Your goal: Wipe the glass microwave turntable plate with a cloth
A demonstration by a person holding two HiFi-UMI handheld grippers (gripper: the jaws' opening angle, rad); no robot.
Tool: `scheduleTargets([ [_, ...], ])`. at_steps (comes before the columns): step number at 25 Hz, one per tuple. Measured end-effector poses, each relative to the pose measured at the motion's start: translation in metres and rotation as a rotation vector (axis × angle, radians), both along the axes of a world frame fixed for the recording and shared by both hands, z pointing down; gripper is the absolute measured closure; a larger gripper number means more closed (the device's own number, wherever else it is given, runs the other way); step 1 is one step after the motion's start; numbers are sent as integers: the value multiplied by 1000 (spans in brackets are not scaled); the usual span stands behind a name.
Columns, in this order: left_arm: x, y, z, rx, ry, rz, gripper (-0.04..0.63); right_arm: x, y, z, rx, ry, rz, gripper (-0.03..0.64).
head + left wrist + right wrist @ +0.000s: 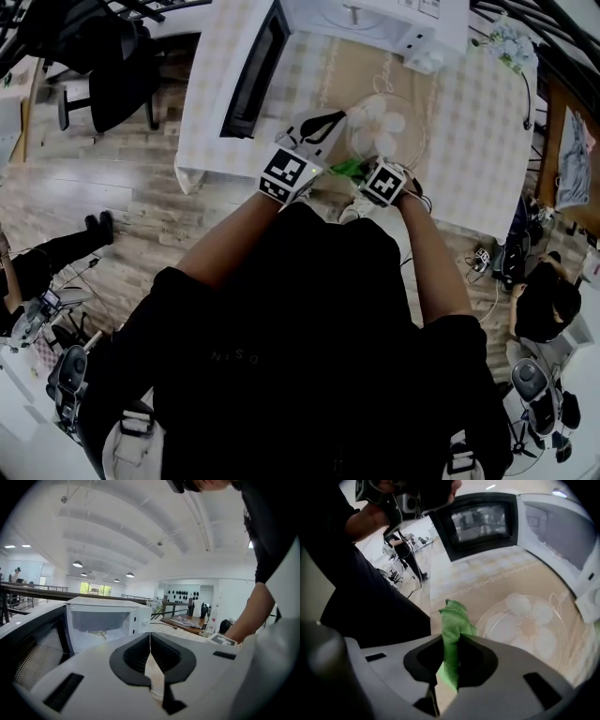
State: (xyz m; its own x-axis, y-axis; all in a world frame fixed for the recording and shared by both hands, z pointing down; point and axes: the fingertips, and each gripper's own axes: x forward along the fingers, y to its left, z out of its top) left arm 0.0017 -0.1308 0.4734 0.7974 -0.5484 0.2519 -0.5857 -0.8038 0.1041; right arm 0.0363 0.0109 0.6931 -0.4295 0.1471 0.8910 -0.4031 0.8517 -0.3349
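The glass turntable plate (392, 127) lies flat on the checked tablecloth in front of the microwave; a flower pattern shows in it (528, 626). My right gripper (367, 172) is at the plate's near edge, shut on a green cloth (349, 169). In the right gripper view the green cloth (452, 634) sticks out past the jaws of my right gripper (451, 654), just left of the plate. My left gripper (323, 122) hovers to the left of the plate. Its jaws (150, 641) are pressed together with nothing between them.
The white microwave (375, 19) stands at the back of the table (478, 141), its door (253, 75) swung open to the left. The turntable hub shows inside the microwave (99, 626). A flower spray (511, 42) sits at the far right corner. People and chairs surround the table.
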Motion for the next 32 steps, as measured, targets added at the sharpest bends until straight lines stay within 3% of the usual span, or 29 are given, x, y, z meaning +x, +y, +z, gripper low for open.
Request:
scheduleTargets([
  [9,15,8,-16,1,11,73,574,52,-74,-136,411,-305,503,546],
  [15,31,15,-51,44,45,116,574,78,-86,-229,581,-505,704,548],
  [21,48,24,-94,88,105,154,575,97,-87,-303,749,-647,734,548],
  [27,60,28,-139,124,178,178,575,111,-89,-364,892,-722,735,548],
  [32,73,38,-170,179,177,222,575,120,-89,-394,967,-729,726,549],
])
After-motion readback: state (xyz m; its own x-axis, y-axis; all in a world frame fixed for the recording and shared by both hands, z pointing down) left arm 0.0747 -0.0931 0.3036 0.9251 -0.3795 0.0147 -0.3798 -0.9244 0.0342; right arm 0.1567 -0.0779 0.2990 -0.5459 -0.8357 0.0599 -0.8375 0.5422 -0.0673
